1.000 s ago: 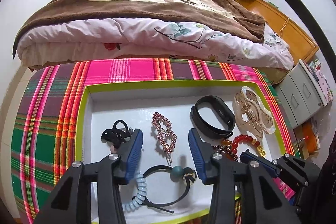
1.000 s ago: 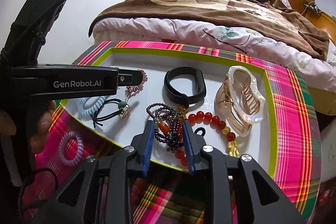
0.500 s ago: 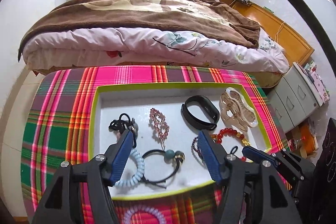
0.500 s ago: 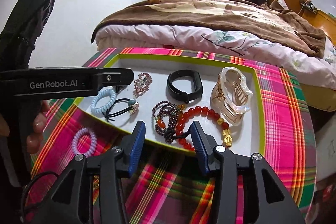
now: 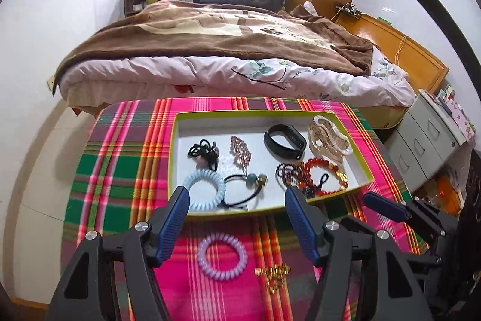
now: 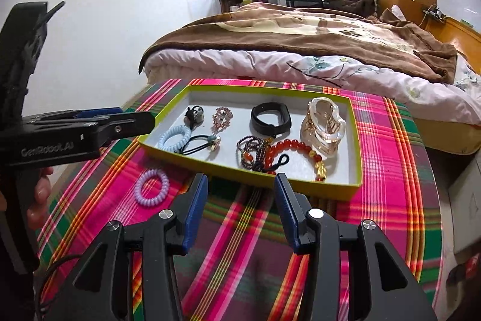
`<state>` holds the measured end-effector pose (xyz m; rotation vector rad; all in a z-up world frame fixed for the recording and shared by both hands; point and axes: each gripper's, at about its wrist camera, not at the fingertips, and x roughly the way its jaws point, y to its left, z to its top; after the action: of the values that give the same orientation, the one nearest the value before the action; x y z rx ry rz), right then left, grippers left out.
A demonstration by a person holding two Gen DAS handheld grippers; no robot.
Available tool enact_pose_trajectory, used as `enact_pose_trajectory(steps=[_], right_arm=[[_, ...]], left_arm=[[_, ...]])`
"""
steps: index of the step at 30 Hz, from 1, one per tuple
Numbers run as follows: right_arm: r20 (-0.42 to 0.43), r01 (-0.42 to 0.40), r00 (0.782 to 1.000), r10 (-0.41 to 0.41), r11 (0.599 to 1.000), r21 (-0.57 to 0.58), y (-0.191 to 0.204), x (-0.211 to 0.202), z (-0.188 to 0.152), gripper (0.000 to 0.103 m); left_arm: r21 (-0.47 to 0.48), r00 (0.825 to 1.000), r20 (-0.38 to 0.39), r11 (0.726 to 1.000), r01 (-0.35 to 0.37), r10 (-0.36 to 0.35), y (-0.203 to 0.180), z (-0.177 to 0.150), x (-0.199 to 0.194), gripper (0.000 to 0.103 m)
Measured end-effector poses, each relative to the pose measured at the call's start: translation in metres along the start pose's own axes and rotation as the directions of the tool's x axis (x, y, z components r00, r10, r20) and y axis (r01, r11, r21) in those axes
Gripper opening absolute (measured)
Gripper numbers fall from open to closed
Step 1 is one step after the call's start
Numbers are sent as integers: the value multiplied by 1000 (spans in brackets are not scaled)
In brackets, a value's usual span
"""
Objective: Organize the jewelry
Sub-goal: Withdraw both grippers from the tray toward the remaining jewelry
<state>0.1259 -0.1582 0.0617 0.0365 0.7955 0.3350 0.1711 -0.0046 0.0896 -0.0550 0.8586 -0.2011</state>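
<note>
Plaid-clothed desk (image 5: 126,170) carrying a green-rimmed tray (image 5: 176,146) of jewelry (bracelets, hair ties, clips). Left claw (image 5: 236,197) and right claw (image 6: 240,185), both released and empty, hover near the tray's front edge; a lilac coil hair tie (image 5: 222,256) and a gold chain (image 5: 272,274) lie outside on the cloth.

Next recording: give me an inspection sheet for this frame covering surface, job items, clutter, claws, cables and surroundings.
Surface: plaid tablecloth carries a green-rimmed tray.
Job's things: in the tray, black band, clear hair claw clip, red bead bracelet, blue coil tie, rhinestone clip. Outside the tray, purple coil tie and gold trinket lie on the cloth.
Clutter: nothing seen.
Grippers: left claw open, empty; right claw open, empty.
Cables: nothing seen on the table.
Surroundings: bed behind, drawer unit to the right.
</note>
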Motion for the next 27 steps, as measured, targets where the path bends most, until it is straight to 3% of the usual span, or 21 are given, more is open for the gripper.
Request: enact_pose_trajectory(steps=[7, 17, 21, 24, 27], right_arm=[[-1, -7, 1000, 7, 1000, -5, 8, -11, -15, 47], [-59, -62, 996, 62, 998, -3, 24, 4, -37, 47], [-88, -90, 992, 87, 995, -29, 38, 15, -40, 58], [-108, -99, 990, 93, 994, -49, 46, 24, -42, 58], [-120, -94, 989, 86, 994, -59, 53, 34, -43, 58]], left_arm=[[3, 1000, 14, 1000, -19, 19, -1, -23, -24, 66], [-141, 999, -31, 990, -28, 24, 45, -71, -29, 66], [-181, 999, -34, 983, -39, 33, 63, -87, -30, 66], [-208, 999, -29, 978, -34, 28, 72, -95, -32, 80], [-237, 1000, -20, 971, -14, 10, 80, -97, -35, 80]])
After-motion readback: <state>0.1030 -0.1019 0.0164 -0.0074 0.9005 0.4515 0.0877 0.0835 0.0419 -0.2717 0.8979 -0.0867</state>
